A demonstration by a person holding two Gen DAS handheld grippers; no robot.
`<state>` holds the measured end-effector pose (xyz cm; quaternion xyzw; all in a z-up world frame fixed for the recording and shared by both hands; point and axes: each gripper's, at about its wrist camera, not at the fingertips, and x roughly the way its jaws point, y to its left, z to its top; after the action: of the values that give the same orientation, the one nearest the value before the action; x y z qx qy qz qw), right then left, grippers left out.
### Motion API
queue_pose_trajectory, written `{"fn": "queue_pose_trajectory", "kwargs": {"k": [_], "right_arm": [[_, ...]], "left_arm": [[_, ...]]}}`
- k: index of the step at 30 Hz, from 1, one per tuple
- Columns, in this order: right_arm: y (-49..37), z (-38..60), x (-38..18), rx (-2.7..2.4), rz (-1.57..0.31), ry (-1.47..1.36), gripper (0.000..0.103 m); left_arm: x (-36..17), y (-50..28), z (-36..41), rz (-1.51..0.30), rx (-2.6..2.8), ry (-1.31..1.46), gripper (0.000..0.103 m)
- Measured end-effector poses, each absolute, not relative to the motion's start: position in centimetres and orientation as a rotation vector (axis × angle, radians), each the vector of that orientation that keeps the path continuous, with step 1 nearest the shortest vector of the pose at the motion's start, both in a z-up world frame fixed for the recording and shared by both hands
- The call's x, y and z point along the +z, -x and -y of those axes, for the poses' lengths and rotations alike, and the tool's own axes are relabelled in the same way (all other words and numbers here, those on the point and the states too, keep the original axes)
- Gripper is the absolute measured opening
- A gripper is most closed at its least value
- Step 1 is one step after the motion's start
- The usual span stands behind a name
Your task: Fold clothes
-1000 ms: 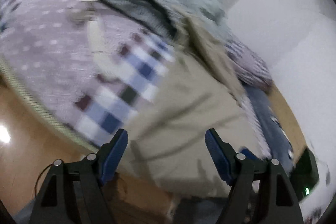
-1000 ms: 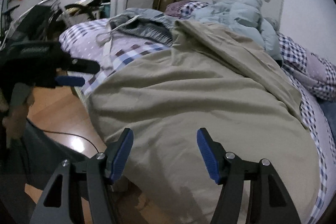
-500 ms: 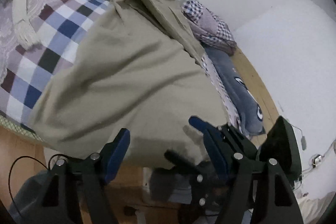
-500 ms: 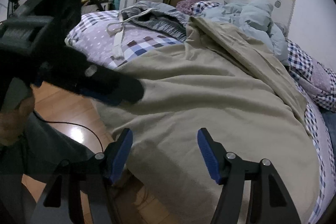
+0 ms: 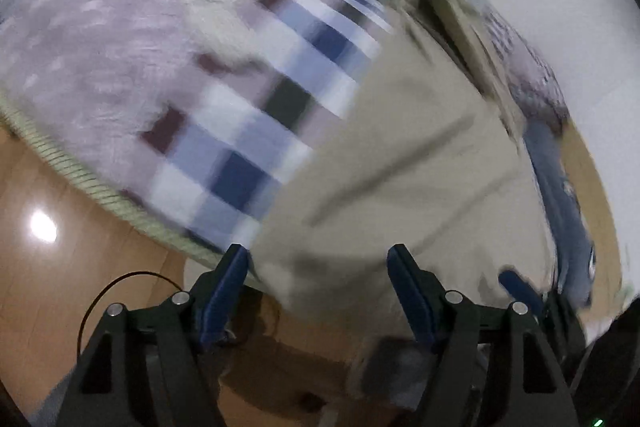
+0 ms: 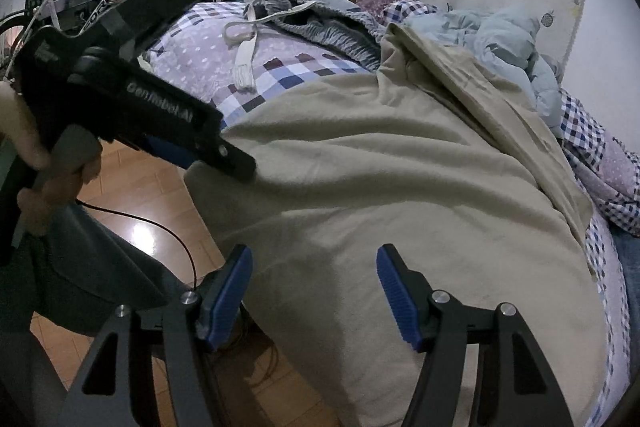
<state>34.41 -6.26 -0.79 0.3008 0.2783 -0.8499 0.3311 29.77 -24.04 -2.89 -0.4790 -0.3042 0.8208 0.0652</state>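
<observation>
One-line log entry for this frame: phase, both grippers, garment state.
phase: approach | left gripper: open, at edge of khaki garment | right gripper: open, empty | garment: spread flat on bed, unfolded

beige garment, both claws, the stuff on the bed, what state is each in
beige garment: spread out, unfolded, near edge hanging over the bed side
left claw: open, empty, at the garment's left edge
right claw: open, empty, at the near edge
grey garment: crumpled
white strap: loose on the bedspread
</observation>
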Motion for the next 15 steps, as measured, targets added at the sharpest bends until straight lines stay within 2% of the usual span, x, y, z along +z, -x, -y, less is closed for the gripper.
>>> {"fn": "queue_pose_trajectory", "kwargs": {"k": [2, 6, 15], "right_arm": [[-34.5, 6.3, -0.9, -2.221, -0.74, -0.785, 0.069], [-34.7, 6.2, -1.2, -2.224, -0.755, -0.779, 0.069], [-36.2, 7.3, 0.3, -2.241, -0.716, -0.651, 0.07]], "left_arm": [[-2.4, -29.5, 23.0, 0.902, 2.428, 1.392, 0.069], [-0.6, -29.5, 21.9, 0.985, 2.303, 1.186, 0.069], [0.8, -29.3, 22.0, 1.158, 2.149, 1.006, 0.069]]}}
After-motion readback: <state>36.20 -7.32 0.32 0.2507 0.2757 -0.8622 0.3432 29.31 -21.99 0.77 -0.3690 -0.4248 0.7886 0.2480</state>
